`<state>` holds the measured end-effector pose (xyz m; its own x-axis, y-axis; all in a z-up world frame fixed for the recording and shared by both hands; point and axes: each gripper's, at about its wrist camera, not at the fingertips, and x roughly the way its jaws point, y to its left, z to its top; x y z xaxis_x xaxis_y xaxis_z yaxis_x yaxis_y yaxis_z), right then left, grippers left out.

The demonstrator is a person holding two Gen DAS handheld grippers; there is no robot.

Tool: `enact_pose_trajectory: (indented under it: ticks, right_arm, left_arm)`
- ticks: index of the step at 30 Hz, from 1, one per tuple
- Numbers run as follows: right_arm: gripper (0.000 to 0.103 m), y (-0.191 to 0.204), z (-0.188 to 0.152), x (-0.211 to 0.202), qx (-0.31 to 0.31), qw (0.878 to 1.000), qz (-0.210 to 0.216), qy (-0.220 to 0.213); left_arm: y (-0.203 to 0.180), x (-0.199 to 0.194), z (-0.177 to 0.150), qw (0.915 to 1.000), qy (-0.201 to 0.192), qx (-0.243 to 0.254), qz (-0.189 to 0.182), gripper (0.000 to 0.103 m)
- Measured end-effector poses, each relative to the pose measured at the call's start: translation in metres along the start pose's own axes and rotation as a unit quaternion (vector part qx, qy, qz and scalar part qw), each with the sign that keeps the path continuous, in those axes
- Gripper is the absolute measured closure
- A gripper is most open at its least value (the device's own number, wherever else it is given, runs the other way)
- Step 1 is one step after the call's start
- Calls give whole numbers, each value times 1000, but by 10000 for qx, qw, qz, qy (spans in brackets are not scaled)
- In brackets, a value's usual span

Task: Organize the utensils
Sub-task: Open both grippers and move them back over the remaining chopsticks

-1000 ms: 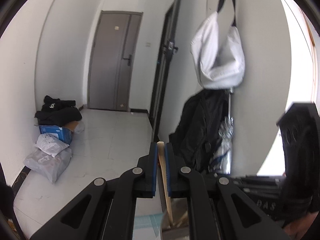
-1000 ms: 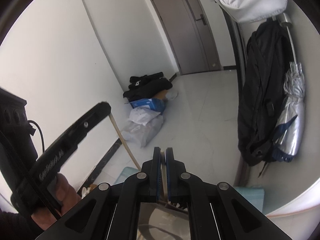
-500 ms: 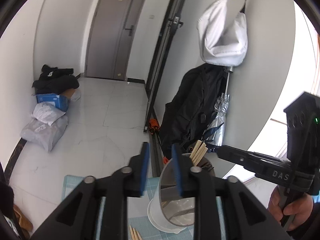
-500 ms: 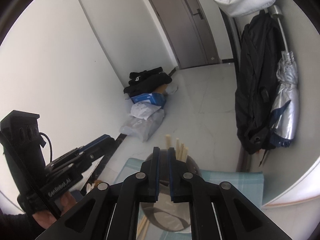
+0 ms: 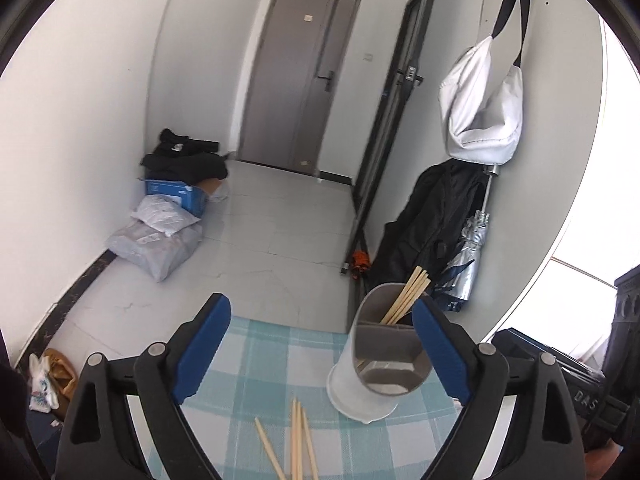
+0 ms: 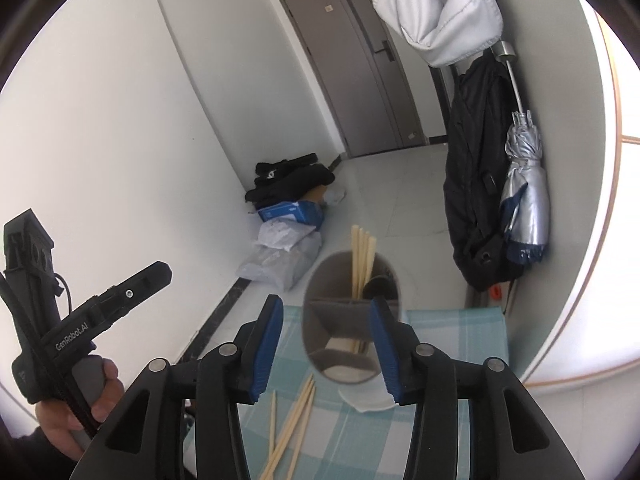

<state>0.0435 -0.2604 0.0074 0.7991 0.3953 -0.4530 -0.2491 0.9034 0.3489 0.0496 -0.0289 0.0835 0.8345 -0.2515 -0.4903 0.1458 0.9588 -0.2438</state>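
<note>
tabletop [image 5: 256,344]: covered by a teal-and-white checked cloth; everything I'm working with sits on it.
utensil holder [image 5: 378,364]: white body, grey divided insert, standing upright on the tabletop. In my left wrist view it's right of centre, just inside the right finger. In my right wrist view [image 6: 352,320] it sits between the two fingers.
left claw [image 5: 322,350]: wide open, nothing in it, over the cloth. Also visible from my right wrist view [image 6: 148,280], held off to the left in the person's hand [image 6: 86,394].
right claw [image 6: 326,350]: open, nothing held, fingers either side of the holder; can't tell if they touch it.
chopsticks in holder [image 5: 406,294]: a bundle of wooden sticks in the far compartment, leaning toward the wall in the left view and nearly upright in the right view [image 6: 362,264].
dark utensil [image 6: 378,282]: rounded dark head showing in the same far compartment, beside the sticks; can't tell what type.
loose chopsticks [image 5: 296,440]: several lying flat on the cloth near me, left of the holder base, apart from both claws; also in the right view [image 6: 292,428].
</note>
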Motion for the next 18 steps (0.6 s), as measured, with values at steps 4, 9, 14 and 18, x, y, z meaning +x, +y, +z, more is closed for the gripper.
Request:
enact_pose_trajectory:
  ticks: [4,9,14,18]
  right_arm:
    - [45,14,-19,-16,-169,9998,13,-106]
    - [37,25,-43,-22,-229,9997,30,-69]
    - [29,29,-67,-23,-211,9998,-61,-14]
    - [24,31,-84,-20,-209,9996,-193,64]
  left_arm:
    - [2,-17,-11,9996,-107,1,265,2]
    - [7,-32,-29,9991,-157,-53,388,1]
    - [14,-39,-46,9988,-92,-130,462,1]
    - [21,-42,-62,9983,-45,-206,548,1]
